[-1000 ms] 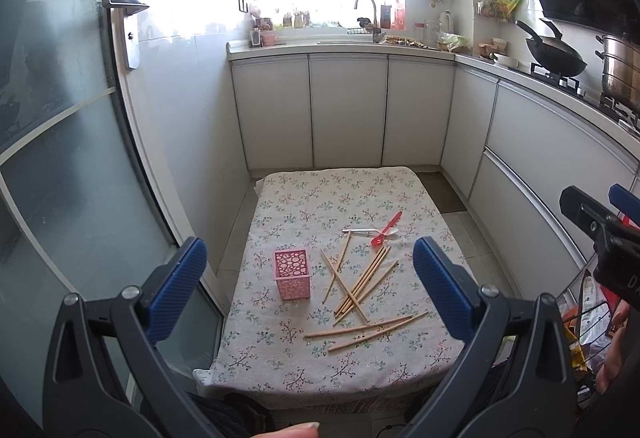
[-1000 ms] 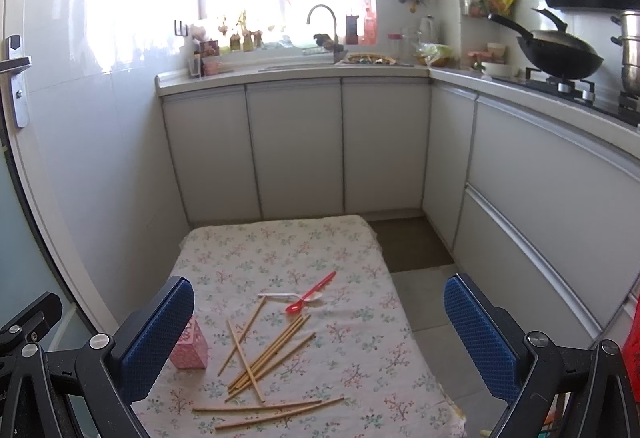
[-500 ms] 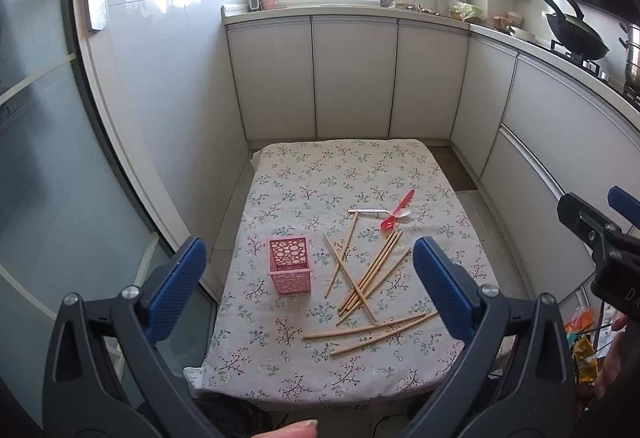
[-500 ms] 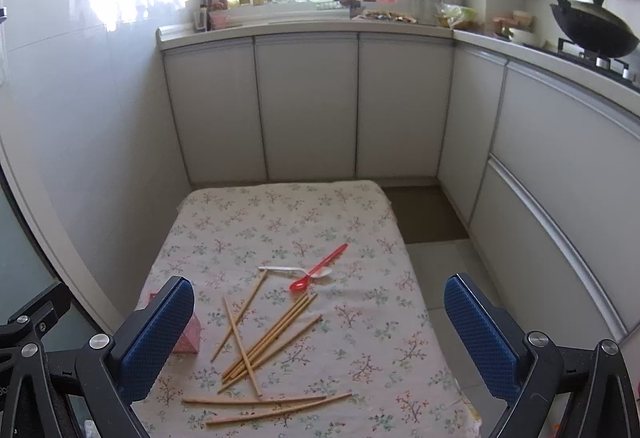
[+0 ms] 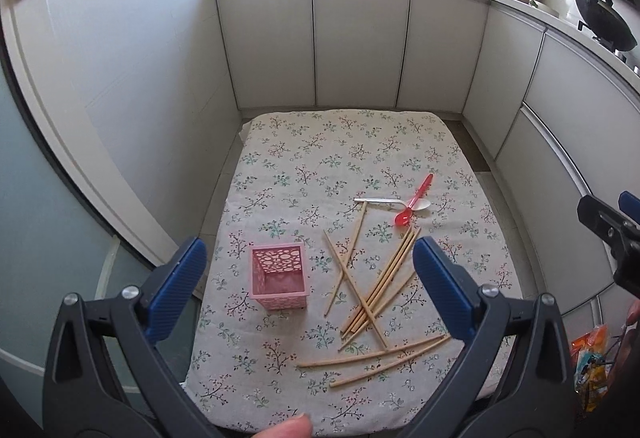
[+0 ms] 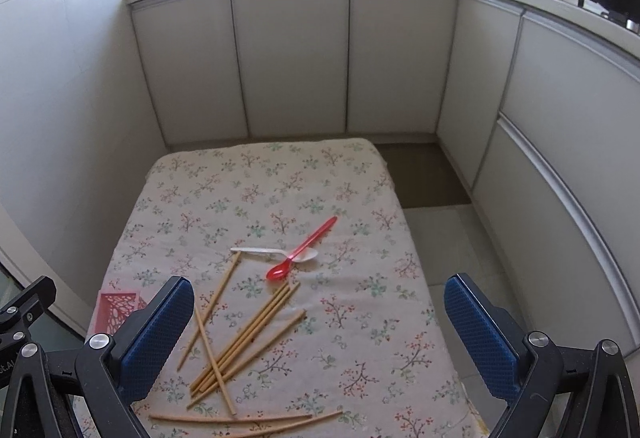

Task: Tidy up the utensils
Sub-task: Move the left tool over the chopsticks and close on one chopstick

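A pink perforated holder (image 5: 279,275) stands upright on the floral tablecloth (image 5: 344,149), left of a scatter of several wooden chopsticks (image 5: 376,286). A red spoon (image 5: 414,201) lies across a white spoon (image 5: 394,202) beyond them. My left gripper (image 5: 310,284) hovers open above the near table edge, nothing between its blue pads. My right gripper (image 6: 320,334) is also open and empty, over the chopsticks (image 6: 248,334). The right wrist view shows the red spoon (image 6: 303,250), the white spoon (image 6: 276,253) and a corner of the holder (image 6: 116,308) behind the left finger.
White kitchen cabinets (image 5: 360,41) wrap around the far and right sides of the low table. A wok (image 5: 604,23) sits on the stove at right. A glass door (image 5: 36,238) is at left. Floor (image 6: 440,238) shows to the table's right.
Both grippers have tilted downward and moved closer to the table, so the utensils and holder appear larger and nearer. Nothing on the table has moved.
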